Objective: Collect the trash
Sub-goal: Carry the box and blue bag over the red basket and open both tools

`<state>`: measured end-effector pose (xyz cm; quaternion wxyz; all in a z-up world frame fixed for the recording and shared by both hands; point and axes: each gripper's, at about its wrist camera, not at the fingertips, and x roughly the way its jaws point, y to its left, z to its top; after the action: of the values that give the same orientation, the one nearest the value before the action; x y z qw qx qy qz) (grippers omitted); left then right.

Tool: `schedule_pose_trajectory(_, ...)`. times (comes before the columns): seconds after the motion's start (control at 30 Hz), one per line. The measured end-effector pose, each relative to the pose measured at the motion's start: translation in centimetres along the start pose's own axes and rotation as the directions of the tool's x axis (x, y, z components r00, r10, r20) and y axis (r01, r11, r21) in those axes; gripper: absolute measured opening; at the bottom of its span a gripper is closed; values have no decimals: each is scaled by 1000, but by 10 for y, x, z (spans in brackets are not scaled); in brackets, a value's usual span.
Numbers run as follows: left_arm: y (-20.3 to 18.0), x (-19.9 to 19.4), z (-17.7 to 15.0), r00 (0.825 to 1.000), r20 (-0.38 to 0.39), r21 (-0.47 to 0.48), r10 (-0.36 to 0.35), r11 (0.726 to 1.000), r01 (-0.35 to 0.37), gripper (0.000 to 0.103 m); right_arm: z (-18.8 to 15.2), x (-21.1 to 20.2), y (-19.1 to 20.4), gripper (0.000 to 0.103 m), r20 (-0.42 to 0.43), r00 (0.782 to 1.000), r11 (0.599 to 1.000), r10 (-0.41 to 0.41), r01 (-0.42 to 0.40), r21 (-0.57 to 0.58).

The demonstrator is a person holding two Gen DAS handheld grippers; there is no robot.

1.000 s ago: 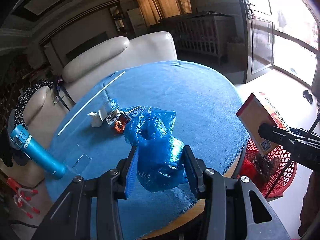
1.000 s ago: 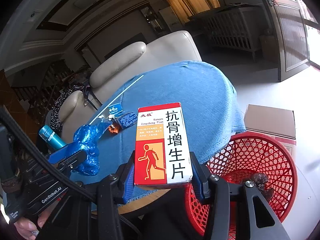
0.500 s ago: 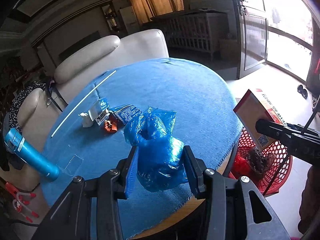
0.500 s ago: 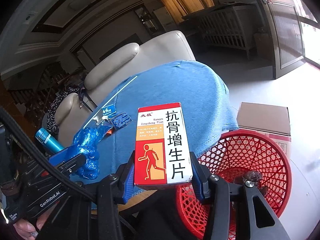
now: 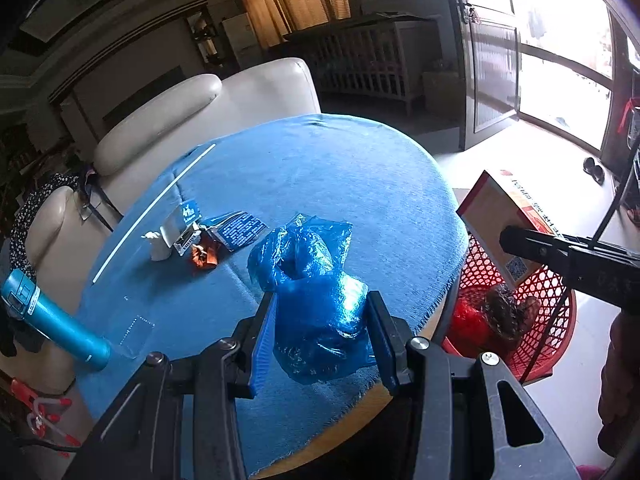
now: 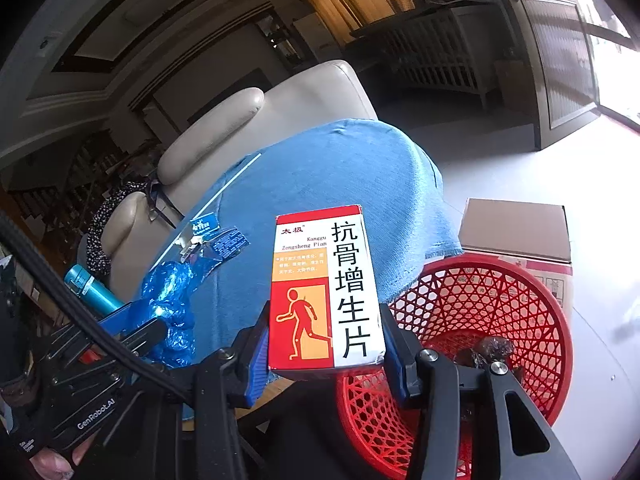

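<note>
My left gripper (image 5: 322, 322) is shut on a crumpled blue plastic bag (image 5: 316, 292), held above the near edge of the round table with the blue cloth (image 5: 320, 176). My right gripper (image 6: 324, 336) is shut on a red, white and orange medicine box (image 6: 326, 288), held upright beside the table edge. The same box (image 5: 492, 216) shows at the right of the left wrist view. Below and to the right stands a red mesh basket (image 6: 520, 320) on the floor, with dark and red trash inside. Small wrappers (image 5: 212, 240) lie further back on the cloth.
A blue cylindrical bottle (image 5: 52, 320) lies at the table's left edge. A thin white stick (image 5: 156, 208) rests on the cloth. Cream sofa seats (image 5: 192, 120) stand behind the table. A cardboard carton (image 6: 516, 232) sits on the floor past the basket.
The right gripper with the box has drifted slightly toward the basket, which now fills more of its view. The left gripper has kept its hold on the bag, almost still.
</note>
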<state>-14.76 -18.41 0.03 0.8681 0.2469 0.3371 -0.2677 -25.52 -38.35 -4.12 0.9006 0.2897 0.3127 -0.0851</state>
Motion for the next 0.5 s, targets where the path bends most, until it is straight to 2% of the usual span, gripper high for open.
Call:
schedule_pose_trajectory(0.23, -6, 3, 0, 999, -15, 5, -39, 999, 39, 46, 2, -1, -9, 50, -6, 1000, 1000, -14, 14, 26)
schedule_pose_trajectory(0.5, -14, 8, -1, 983, -53, -8, -176, 984, 176, 46, 4, -6, -29, 50, -21, 999, 997, -46, 47, 68)
